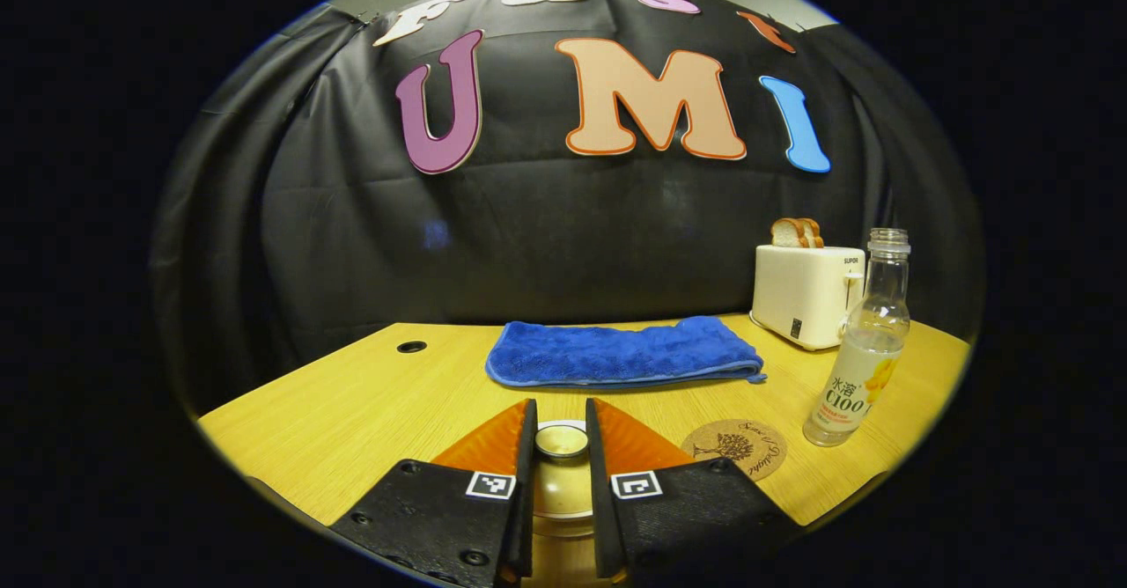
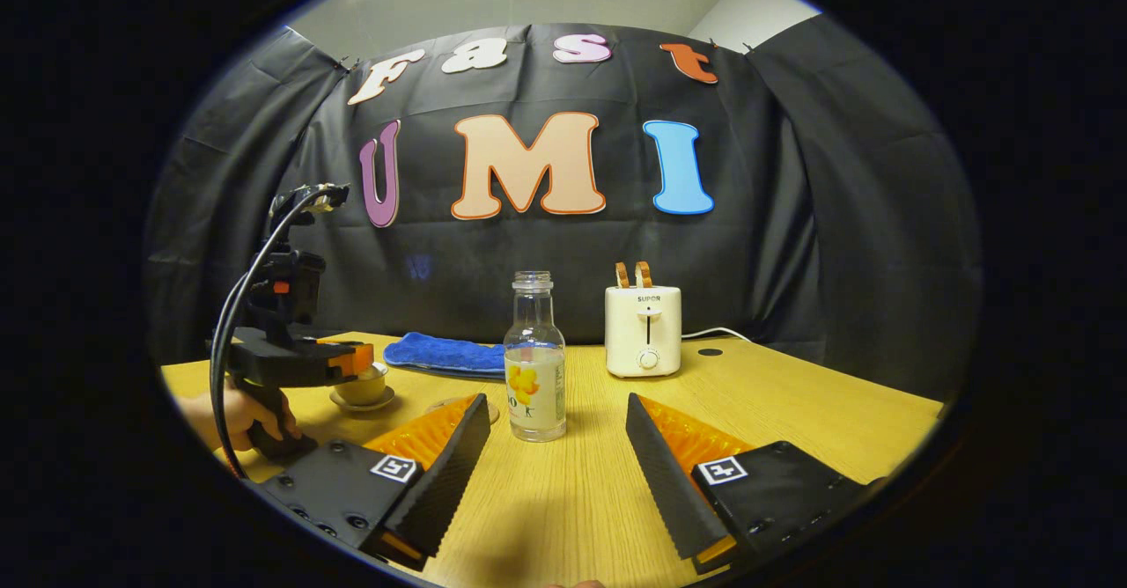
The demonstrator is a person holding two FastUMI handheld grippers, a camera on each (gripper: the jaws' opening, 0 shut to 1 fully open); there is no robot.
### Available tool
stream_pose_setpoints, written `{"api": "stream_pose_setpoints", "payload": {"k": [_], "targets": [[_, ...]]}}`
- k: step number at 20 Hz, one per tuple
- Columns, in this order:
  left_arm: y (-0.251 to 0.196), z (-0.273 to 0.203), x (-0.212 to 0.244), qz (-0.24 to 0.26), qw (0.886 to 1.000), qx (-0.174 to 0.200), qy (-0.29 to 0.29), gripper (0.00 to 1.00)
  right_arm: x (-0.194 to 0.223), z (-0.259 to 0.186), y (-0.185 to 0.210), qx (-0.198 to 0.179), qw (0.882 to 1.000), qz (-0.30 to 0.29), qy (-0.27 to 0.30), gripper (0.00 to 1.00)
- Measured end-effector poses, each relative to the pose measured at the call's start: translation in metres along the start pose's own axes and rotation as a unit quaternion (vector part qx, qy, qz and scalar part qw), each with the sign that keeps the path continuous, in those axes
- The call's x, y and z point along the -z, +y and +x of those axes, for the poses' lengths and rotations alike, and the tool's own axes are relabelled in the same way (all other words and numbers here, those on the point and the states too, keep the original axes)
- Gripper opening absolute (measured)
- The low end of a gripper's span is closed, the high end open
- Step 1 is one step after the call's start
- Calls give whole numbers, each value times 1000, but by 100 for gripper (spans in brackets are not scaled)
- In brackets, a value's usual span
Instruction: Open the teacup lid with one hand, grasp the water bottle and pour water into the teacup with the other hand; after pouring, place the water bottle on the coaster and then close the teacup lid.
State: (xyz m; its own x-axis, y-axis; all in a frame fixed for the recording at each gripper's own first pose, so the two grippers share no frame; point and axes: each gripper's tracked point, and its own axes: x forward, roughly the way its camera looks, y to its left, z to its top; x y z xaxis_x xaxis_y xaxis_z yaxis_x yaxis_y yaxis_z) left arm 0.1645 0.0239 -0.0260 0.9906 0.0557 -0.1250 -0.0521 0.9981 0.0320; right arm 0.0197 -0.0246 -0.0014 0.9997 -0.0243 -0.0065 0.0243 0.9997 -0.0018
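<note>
The teacup [image 2: 361, 387] stands on its saucer at the left of the wooden table. Its lid [image 1: 561, 440] lies between the fingertips of my left gripper [image 1: 561, 407], and both fingers press on the lid's knob. From the right gripper view, that left gripper [image 2: 352, 359] sits level with the top of the cup, held by a hand [image 2: 238, 416]. An uncapped water bottle [image 1: 858, 368] [image 2: 535, 368], partly filled, stands upright beside the round cork coaster [image 1: 733, 449]. My right gripper [image 2: 556, 405] is open wide, just short of the bottle, which is centred between its fingers.
A folded blue towel [image 1: 621, 352] [image 2: 440, 352] lies behind the cup. A white toaster [image 1: 806, 293] [image 2: 644, 328] holding bread slices stands at the back beside the bottle, its cord trailing right. Cable holes [image 1: 411, 347] [image 2: 710, 352] mark the tabletop.
</note>
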Motion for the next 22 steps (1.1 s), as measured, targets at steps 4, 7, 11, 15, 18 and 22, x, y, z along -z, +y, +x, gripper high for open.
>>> {"api": "stream_pose_setpoints", "payload": {"k": [4,7,11,15,18,22], "targets": [[3,-6,-5,-15,1000,-5,-18,23,-1,0,0,0,1000,0,-1,94],[5,-16,-20,-17,998,-7,-65,23,-2,-1,2,-3,1000,0,-1,94],[5,-39,-12,-19,998,1,-56,21,0,4,10,-19,1000,1,0,100],[6,-75,-10,-16,997,28,-63,21,2,22,21,-21,1000,0,2,94],[20,-99,-7,-16,998,25,-63,21,3,43,26,-13,1000,0,3,94],[30,-122,-4,-14,998,23,-63,21,5,73,30,2,1000,-1,5,94]]}}
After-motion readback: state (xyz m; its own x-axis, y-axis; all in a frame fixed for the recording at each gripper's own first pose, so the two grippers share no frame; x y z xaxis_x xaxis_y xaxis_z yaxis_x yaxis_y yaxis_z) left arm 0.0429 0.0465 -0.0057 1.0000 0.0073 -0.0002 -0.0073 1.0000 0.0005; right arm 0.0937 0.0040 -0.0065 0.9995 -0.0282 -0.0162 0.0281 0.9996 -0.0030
